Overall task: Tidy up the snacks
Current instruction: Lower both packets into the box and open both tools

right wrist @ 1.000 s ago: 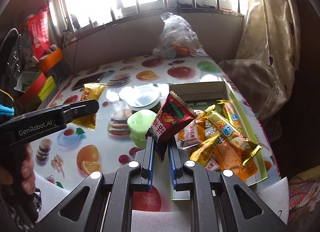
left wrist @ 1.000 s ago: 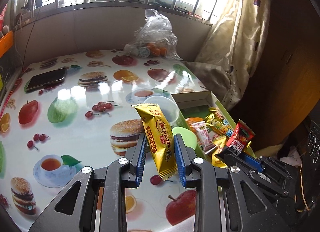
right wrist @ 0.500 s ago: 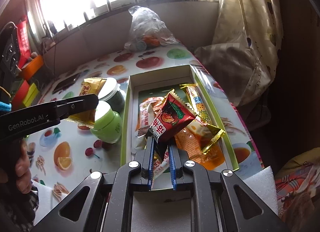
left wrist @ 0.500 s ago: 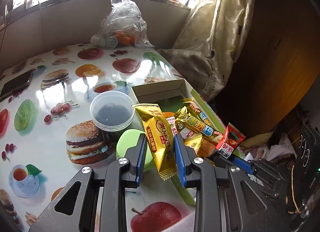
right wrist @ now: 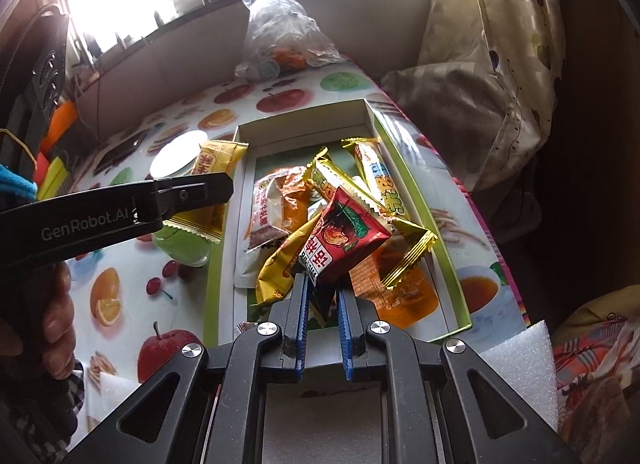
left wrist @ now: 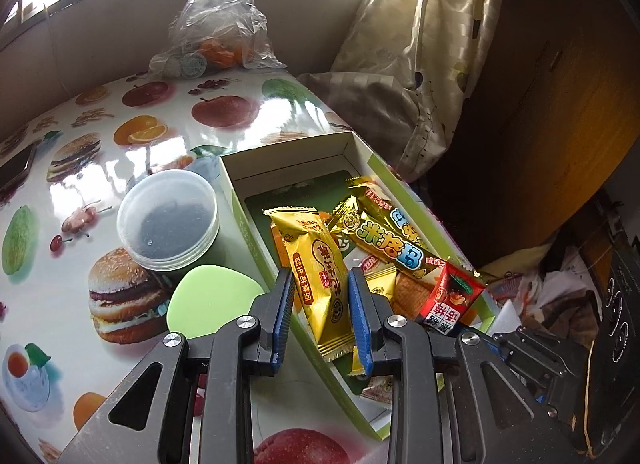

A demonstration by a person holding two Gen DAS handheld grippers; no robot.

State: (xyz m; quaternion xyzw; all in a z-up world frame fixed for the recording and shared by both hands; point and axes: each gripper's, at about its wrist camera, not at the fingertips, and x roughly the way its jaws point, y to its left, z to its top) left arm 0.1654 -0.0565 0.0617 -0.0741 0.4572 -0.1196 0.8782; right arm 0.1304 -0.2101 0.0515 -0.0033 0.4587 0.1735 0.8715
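Observation:
My left gripper [left wrist: 320, 284] is shut on a yellow snack packet [left wrist: 316, 264], held upright over the left wall of the green-rimmed box [left wrist: 256, 240]. My right gripper [right wrist: 322, 288] is shut on the bottom corner of a red snack packet [right wrist: 344, 240], hanging over the near half of the same box [right wrist: 440, 240]. Several packets lie in the box, among them a long gold bar [left wrist: 384, 240] and an orange packet [right wrist: 292, 203]. In the right wrist view the left gripper [right wrist: 216, 191] comes in from the left with its yellow packet [right wrist: 212, 155]; the red packet [left wrist: 452, 300] shows at the right in the left wrist view.
A lidded clear tub [left wrist: 168, 219] and a green-lidded jar [left wrist: 212, 296] stand just left of the box on the fruit-print tablecloth [left wrist: 120, 143]. A plastic bag of fruit [left wrist: 216, 35] sits at the back by the wall. A curtain [left wrist: 420, 63] hangs at the table's right edge.
Both grippers have moved toward the box and sunk, each keeping its packet. The left one went from over the table to the box's left wall; the right one now hangs over the packets.

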